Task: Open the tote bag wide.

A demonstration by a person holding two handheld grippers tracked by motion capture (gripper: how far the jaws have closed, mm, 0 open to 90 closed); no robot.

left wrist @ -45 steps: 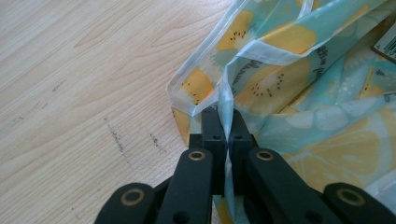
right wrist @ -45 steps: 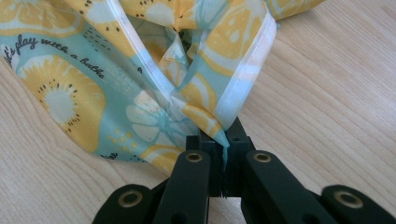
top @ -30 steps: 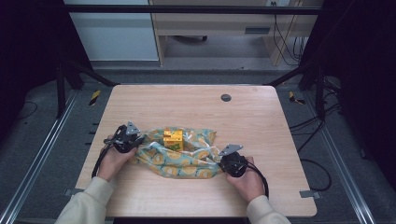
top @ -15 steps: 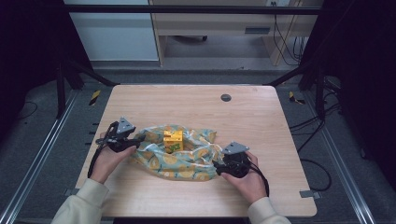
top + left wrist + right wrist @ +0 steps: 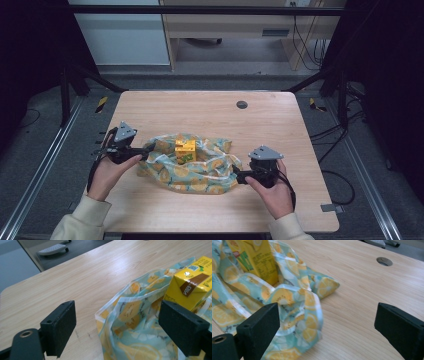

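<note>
A teal bag with a lemon print (image 5: 200, 167) lies crumpled at the middle of the wooden table (image 5: 210, 115). A yellow drink carton (image 5: 185, 150) stands upright inside it. My left gripper (image 5: 143, 156) hovers at the bag's left end. Its jaws have just been opening and stand wide, with the bag's rim (image 5: 117, 315) loose between them and the carton (image 5: 192, 286) behind the right jaw. My right gripper (image 5: 237, 175) is at the bag's right end. Its jaws have also just been opening, and the bag's edge (image 5: 297, 315) lies by the left jaw, untouched. The carton (image 5: 258, 258) shows beyond.
A round cable hole (image 5: 242, 104) sits in the table's far half, also seen as the hole (image 5: 384, 261) ahead of the right gripper. Bare wood stretches behind and to both sides of the bag. Black frame rails (image 5: 45, 170) run along the table's sides.
Both grippers have opened and let go of the bag's ends. They have lifted and drawn apart, left one leftward, right one rightward. The bag has slumped around the carton.
</note>
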